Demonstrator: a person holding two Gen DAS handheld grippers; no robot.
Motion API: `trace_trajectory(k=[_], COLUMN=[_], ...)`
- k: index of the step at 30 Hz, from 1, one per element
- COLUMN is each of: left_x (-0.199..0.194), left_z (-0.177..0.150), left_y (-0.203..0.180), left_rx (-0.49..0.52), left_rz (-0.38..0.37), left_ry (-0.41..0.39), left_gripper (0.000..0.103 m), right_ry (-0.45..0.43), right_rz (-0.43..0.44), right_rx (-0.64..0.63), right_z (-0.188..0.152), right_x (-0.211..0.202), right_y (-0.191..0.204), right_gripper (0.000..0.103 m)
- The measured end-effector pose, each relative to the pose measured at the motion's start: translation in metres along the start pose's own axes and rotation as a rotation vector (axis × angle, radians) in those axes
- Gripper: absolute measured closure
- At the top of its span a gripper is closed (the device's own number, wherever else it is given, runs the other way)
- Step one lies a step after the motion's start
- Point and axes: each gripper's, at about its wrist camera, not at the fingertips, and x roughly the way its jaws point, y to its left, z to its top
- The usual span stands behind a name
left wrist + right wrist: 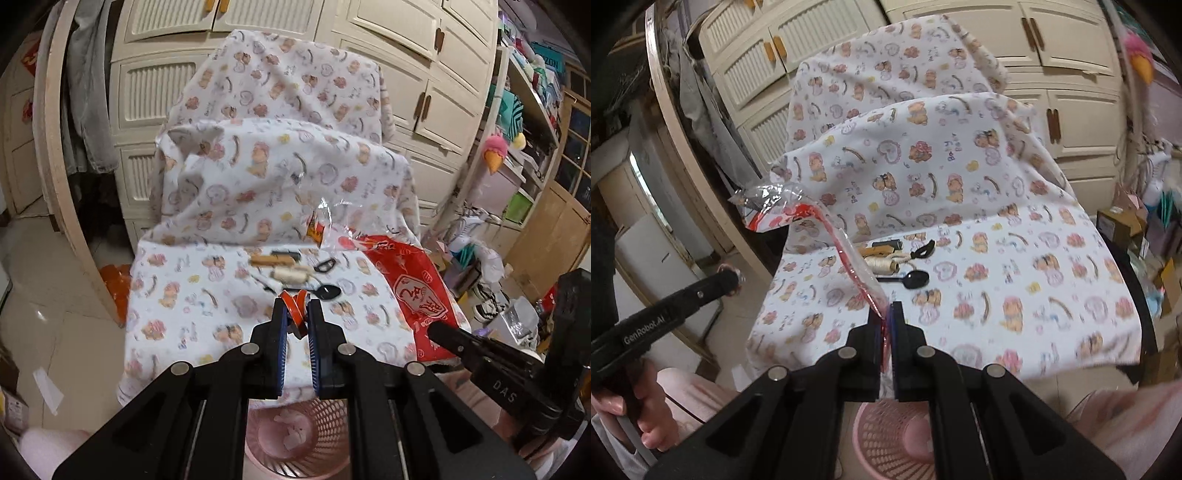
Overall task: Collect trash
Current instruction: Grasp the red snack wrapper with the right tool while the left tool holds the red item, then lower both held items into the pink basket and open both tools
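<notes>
My left gripper (296, 306) is shut on a small crumpled orange-red wrapper (294, 309), held above the pink mesh wastebasket (295, 432) that has crumpled tissue in it. My right gripper (886, 310) is shut on the edge of a red and clear plastic bag (812, 218), which hangs up and to the left. The same bag (410, 284) shows in the left wrist view, spread at the right. The basket (890, 439) is also below the right gripper.
A table covered by a cartoon-print cloth (207, 295) carries a black spoon (912, 278), a spool of cream thread (882, 265), a brown stick and small black items. Cream cabinets (155, 88) stand behind. Cluttered shelves (532, 122) are at the right.
</notes>
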Motion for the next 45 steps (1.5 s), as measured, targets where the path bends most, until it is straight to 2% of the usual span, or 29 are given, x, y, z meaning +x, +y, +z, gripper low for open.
trace_trajectory(k=[4, 6, 9, 12, 17, 21, 24, 31, 35, 40, 43, 45], left_x=[0.020, 0.034, 0.055, 0.065, 0.072, 0.084, 0.100, 0.140, 0.149, 0.157, 0.165, 0.172], left_z=[-0.033, -0.049, -0.065, -0.071, -0.079, -0.086, -0.096, -0.125, -0.136, -0.147, -0.156, -0.161], left_y=[0.004, 0.005, 0.009, 0.014, 0.013, 0.022, 0.025, 0.031, 0.030, 0.029, 0.032, 0.037], left_rx=[-0.071, -0.070, -0.073, -0.082, -0.071, -0.128, -0.157, -0.178, -0.151, -0.134, -0.159, -0.189], left_rz=[0.034, 0.033, 0.011, 0.030, 0.059, 0.006, -0.027, 0.025, 0.053, 0.051, 0.034, 0.029], left_ry=[0.060, 0.115, 0.201, 0.240, 0.279, 0.338, 0.410, 0.564, 0.610, 0.649, 0.680, 0.703], left_gripper=[0.093, 0.093, 0.093, 0.093, 0.093, 0.093, 0.093, 0.093, 0.092, 0.092, 0.092, 0.087], right_ry=[0.019, 0.058, 0.118, 0.133, 0.255, 0.326, 0.379, 0.527, 0.595, 0.655, 0.679, 0.693], right_rz=[-0.027, -0.058, -0.052, -0.079, -0.017, 0.001, -0.021, -0.107, -0.185, -0.210, -0.216, -0.220], right_rx=[0.055, 0.051, 0.067, 0.049, 0.096, 0.135, 0.148, 0.150, 0.117, 0.080, 0.094, 0.116], right_z=[-0.026, -0.038, -0.050, -0.056, -0.070, -0.083, -0.092, -0.119, -0.137, -0.151, -0.160, -0.163], right_x=[-0.009, -0.001, 0.011, 0.019, 0.039, 0.053, 0.070, 0.121, 0.147, 0.166, 0.171, 0.173], right_y=[-0.005, -0.007, -0.013, -0.015, -0.026, -0.033, -0.040, -0.051, -0.059, -0.065, -0.069, -0.073], right_gripper=[0.099, 0.099, 0.099, 0.099, 0.099, 0.099, 0.099, 0.099, 0.099, 0.099, 0.099, 0.099])
